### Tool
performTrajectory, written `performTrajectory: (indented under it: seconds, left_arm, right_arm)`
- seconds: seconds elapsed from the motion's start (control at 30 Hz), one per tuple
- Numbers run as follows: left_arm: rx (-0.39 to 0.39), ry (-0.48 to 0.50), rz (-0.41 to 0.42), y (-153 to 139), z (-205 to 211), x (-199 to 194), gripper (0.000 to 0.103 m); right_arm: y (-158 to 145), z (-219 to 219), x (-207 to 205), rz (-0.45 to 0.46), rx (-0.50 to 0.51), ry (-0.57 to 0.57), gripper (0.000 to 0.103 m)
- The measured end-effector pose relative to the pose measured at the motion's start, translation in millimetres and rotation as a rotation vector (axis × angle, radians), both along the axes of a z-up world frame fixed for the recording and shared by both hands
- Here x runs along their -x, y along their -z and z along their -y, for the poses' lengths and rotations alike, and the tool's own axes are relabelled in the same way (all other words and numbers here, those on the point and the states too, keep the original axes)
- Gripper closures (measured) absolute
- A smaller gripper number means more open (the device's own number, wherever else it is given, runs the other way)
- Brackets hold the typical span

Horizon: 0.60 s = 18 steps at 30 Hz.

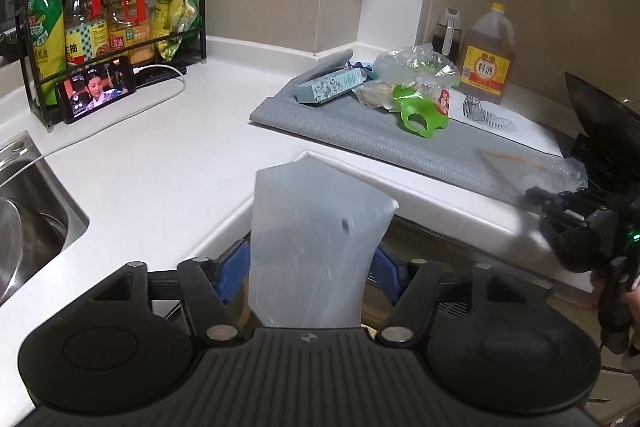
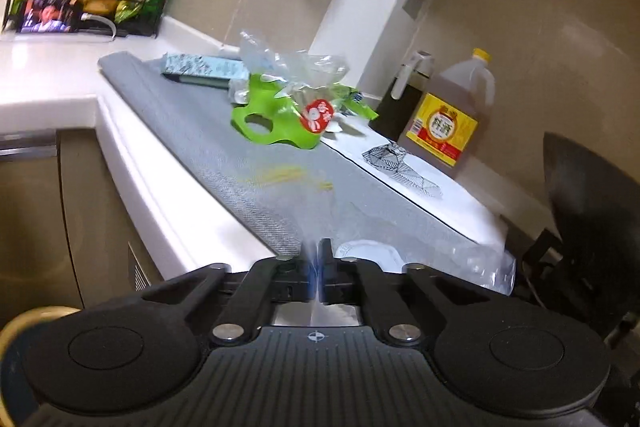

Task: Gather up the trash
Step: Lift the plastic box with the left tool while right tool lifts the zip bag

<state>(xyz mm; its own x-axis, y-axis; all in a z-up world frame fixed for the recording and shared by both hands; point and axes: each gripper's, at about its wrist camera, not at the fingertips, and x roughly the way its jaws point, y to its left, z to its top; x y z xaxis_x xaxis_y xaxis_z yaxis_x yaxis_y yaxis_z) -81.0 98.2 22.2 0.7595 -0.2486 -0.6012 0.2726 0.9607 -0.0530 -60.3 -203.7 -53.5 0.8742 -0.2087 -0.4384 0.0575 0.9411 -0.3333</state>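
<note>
Leftmost, the left gripper [image 1: 312, 267] has its blue fingers [image 1: 230, 275] spread wide around a translucent white plastic container [image 1: 316, 247] held off the counter's edge. Further right, trash lies on the grey mat [image 1: 360, 135]: a pale blue carton [image 1: 330, 87], crumpled clear wrappers [image 1: 416, 67] and green packaging [image 1: 420, 113]. Finally, the right gripper [image 2: 319, 275] is pinched tight on a clear plastic bag [image 2: 472, 263] at the mat's near end.
</note>
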Motion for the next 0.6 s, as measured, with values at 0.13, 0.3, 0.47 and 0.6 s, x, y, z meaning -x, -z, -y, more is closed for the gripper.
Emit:
performTrajectory:
  seconds: [0.13, 0.3, 0.47, 0.6]
  left_arm:
    - [0.039, 0.02, -0.052, 12.1, 10.9, -16.7, 0.059]
    - [0.02, 0.078, -0.034, 11.4, 18.8, -2.5, 0.06]
    - [0.009, 0.078, -0.036, 7.4, 15.6, 9.0, 0.06]
    - [-0.014, 0.071, -0.034, 6.6, 16.9, 18.1, 0.06]
  right_arm:
    - [-6.9, 6.2, 2.9, 0.011, -0.033, 0.017, 0.103]
    - [-25.2, 10.4, 18.1, 0.049, -0.105, 0.014, 0.103]
    - [-65.7, -4.2, 43.7, 0.142, -0.203, -0.081, 0.103]
    - [-93.6, -27.5, 62.0, 0.188, -0.273, -0.219, 0.103]
